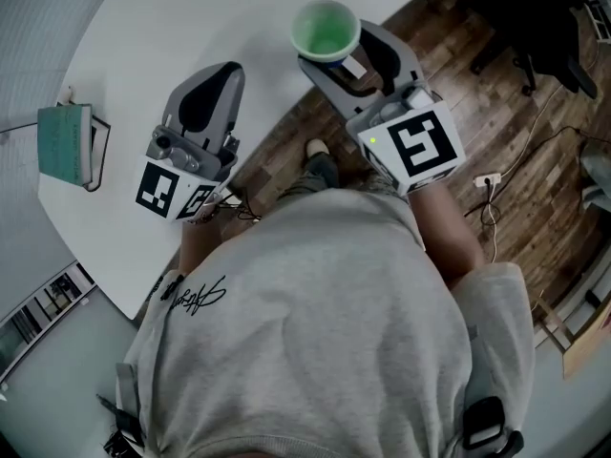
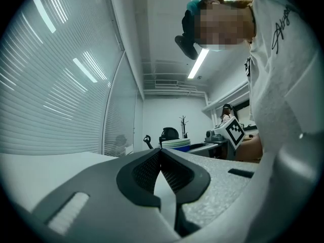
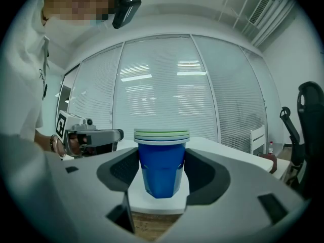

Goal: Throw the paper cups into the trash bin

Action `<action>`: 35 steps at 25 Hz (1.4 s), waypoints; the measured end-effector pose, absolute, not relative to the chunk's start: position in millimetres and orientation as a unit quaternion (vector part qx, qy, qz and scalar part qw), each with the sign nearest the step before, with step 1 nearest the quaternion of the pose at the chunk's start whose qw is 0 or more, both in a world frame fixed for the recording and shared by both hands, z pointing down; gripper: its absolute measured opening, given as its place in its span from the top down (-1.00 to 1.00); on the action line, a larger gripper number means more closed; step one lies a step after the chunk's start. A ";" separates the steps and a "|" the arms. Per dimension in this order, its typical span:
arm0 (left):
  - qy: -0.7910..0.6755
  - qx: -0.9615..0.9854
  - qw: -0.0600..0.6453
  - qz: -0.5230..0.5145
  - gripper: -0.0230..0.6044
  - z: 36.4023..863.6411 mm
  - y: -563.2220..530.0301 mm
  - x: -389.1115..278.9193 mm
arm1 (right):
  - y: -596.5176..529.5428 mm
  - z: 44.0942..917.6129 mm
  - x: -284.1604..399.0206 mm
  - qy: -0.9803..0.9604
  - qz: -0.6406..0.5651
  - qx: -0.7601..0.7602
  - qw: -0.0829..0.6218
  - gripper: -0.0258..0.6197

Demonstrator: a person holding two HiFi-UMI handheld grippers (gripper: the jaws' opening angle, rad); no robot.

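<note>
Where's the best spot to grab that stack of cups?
Grip the stack of cups round its blue wall below the rims, from the side, as the right gripper does: it stands upright and tapers downward, so the rims should catch on the jaws.

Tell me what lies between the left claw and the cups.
Nothing: in the head view, only bare white table separates the shut left claw from the cups.

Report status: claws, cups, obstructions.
Left claw shut, empty. Right claw shut on stack of blue paper cups, green inside, upright. Nothing seen blocking; trash bin not in view.
</note>
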State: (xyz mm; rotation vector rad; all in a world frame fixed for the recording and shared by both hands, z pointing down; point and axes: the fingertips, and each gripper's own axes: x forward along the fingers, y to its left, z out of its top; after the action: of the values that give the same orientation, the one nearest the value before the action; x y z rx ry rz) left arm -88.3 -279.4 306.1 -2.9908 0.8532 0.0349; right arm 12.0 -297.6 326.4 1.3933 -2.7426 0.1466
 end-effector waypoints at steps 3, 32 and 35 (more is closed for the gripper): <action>0.264 -0.964 0.028 0.015 0.91 299.9 -272.8 -58.9 | -285.1 326.5 41.5 -0.887 0.059 0.456 0.035 0.05; 0.092 -0.995 0.038 0.028 0.91 294.1 -214.6 141.8 | -190.8 321.3 233.9 -0.796 0.062 0.602 -0.003 0.05; 0.079 -0.996 0.032 0.027 0.91 301.0 -209.5 159.0 | -181.6 323.0 250.8 -0.788 0.061 0.612 -0.005 0.05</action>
State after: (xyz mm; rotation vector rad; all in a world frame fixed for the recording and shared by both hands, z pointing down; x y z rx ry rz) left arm 159.0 -209.5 301.0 -3.0669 0.2438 0.0817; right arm 250.8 -181.6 323.0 1.9300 -2.4842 0.1938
